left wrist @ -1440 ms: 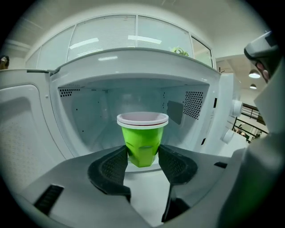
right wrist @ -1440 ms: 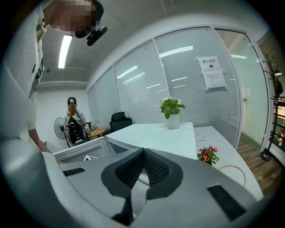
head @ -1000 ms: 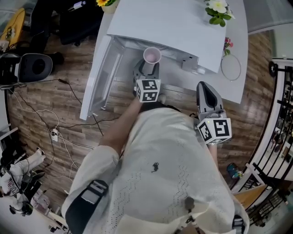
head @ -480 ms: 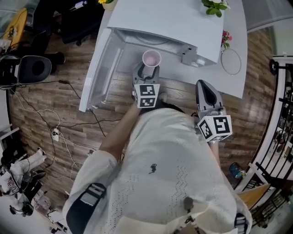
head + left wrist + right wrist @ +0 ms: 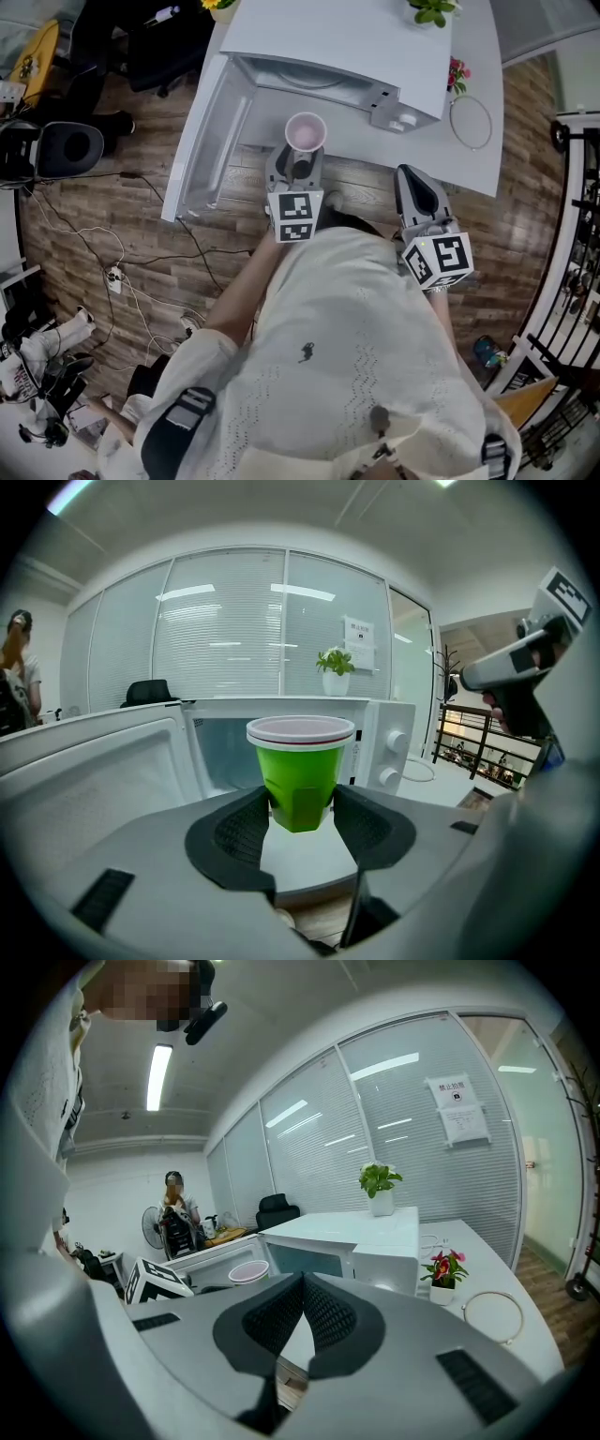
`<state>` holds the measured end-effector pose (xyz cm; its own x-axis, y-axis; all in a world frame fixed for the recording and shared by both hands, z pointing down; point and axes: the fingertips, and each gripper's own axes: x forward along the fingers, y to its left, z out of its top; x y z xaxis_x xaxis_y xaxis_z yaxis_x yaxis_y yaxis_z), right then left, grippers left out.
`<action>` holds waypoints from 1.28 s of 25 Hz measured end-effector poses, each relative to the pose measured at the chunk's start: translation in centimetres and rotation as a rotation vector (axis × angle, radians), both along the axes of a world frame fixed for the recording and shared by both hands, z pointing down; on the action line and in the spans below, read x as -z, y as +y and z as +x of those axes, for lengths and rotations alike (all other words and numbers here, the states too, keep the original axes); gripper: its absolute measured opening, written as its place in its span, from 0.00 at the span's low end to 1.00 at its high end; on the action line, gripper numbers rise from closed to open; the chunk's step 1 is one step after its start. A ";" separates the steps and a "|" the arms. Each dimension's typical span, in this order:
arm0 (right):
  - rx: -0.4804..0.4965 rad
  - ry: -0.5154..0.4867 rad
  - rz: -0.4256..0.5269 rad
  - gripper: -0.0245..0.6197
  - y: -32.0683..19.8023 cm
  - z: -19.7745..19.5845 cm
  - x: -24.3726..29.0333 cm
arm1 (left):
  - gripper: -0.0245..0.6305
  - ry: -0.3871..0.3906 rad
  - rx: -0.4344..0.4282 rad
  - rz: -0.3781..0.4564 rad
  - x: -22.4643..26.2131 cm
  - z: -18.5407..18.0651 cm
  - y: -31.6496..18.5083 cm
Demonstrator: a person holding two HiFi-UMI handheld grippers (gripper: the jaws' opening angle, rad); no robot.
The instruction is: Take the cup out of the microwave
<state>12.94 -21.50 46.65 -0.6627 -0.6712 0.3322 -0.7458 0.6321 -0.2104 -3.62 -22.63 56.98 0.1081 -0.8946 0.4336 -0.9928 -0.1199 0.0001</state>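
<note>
My left tool (image 5: 300, 813) pinches the upright cup (image 5: 300, 761) just outside the microwave (image 5: 394, 747) mouth; my right tool (image 5: 302, 1309), pressed together, hangs alongside.

The white table (image 5: 480, 47) carries the microwave (image 5: 328, 37), a potted plant (image 5: 431, 9) and a small flower pot (image 5: 457, 73).

An office — glass partitions (image 5: 394, 1119), a desk chair (image 5: 277, 1211).

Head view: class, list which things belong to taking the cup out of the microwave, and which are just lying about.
Job in hand:
- green plastic cup, gripped by the left claw
- white box-shaped microwave, with its open door

Lying about:
- potted green plant
- small pot of red flowers
- thin round ring
- black office chair
</note>
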 end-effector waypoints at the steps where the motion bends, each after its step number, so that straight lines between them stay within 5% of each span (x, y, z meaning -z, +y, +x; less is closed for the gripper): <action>1: 0.004 -0.001 0.000 0.05 0.2 0.0 0.0 | 0.40 0.003 0.000 0.003 0.3 0.1 0.3; 16: 0.027 -0.034 -0.022 0.05 2.1 -0.4 -0.1 | 0.40 0.009 -0.018 0.026 3.4 0.9 4.2; 32: 0.018 -0.030 0.067 0.05 1.6 -0.5 3.0 | 0.40 0.014 -0.035 0.096 8.5 0.9 4.1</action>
